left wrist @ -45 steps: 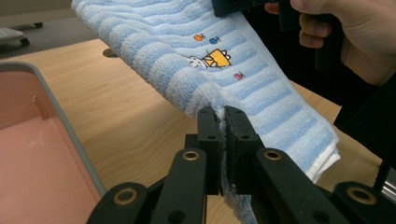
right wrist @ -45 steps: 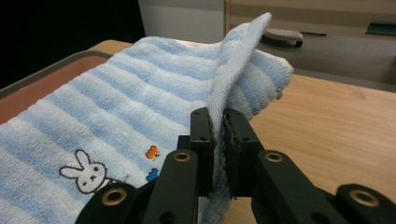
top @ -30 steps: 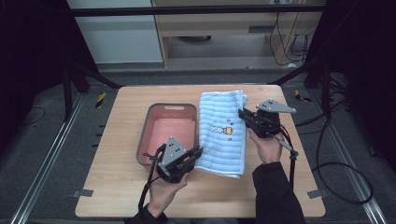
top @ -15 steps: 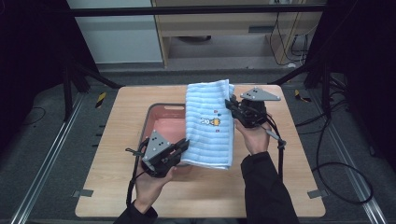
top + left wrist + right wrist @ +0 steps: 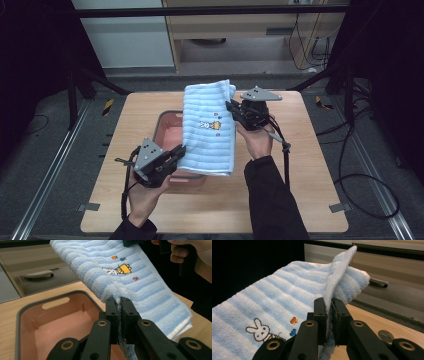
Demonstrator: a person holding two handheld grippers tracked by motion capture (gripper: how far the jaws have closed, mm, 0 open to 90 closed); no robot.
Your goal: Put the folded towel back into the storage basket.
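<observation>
Holding up a folded blue and white striped towel [image 5: 209, 131], the person uses a gripper in each hand. The towel is off the table [image 5: 310, 165] and hangs in the air over a pink tub [image 5: 167, 125] with a grey rim. It has a little bunny and some small coloured shapes sewn on it. The left gripper [image 5: 176, 152] pinches the near left edge of the towel, low down and close to the person. In the left gripper view, its two black jaws are pressed together with the fluffy edge squeezed between them [image 5: 119, 305], and the pink tub [image 5: 53, 322] sits just below. The right gripper [image 5: 231, 107] pinches the far right edge, higher up. In the right gripper view, its jaws are pressed together on a thin flap of towel [image 5: 327, 305] that sticks up. A small round silver thing [image 5: 386, 335] lies on the wooden table near that gripper. Each gripper has a grey three-cornered plate on top.
</observation>
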